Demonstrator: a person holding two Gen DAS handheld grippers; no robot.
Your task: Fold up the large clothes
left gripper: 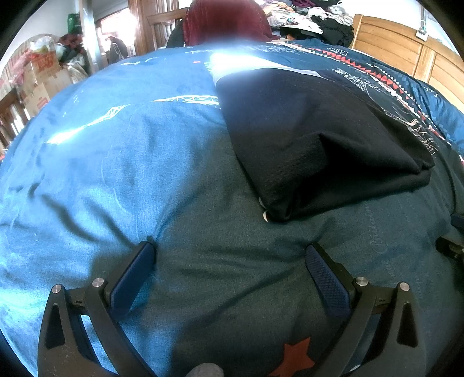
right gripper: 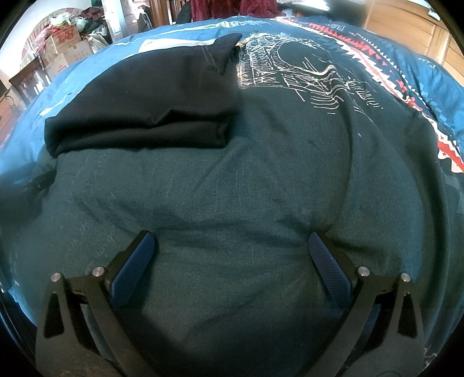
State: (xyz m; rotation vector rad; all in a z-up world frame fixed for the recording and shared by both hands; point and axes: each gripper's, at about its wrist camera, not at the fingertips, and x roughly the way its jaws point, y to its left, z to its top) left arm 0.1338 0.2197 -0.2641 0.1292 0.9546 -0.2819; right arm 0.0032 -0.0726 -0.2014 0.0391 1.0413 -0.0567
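Left wrist view: the left gripper (left gripper: 230,255) is spread wide and empty on the blue bedspread (left gripper: 101,174); the right gripper (right gripper: 232,246) likewise. Farther off, a black garment (left gripper: 319,139) lies folded compactly, so folding appears largely done. Beyond, a clothes pile (left gripper: 313,14) seemingly remains.

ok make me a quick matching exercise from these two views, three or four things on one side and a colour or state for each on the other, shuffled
Things:
1. folded garment
2. bed cover
3. left gripper
4. headboard

Colour or state:
A. wooden, light brown
B. black, lying folded on the bed
C. open, holding nothing
D. blue with white and red print

Pairs: 1-B, 2-D, 3-C, 4-A
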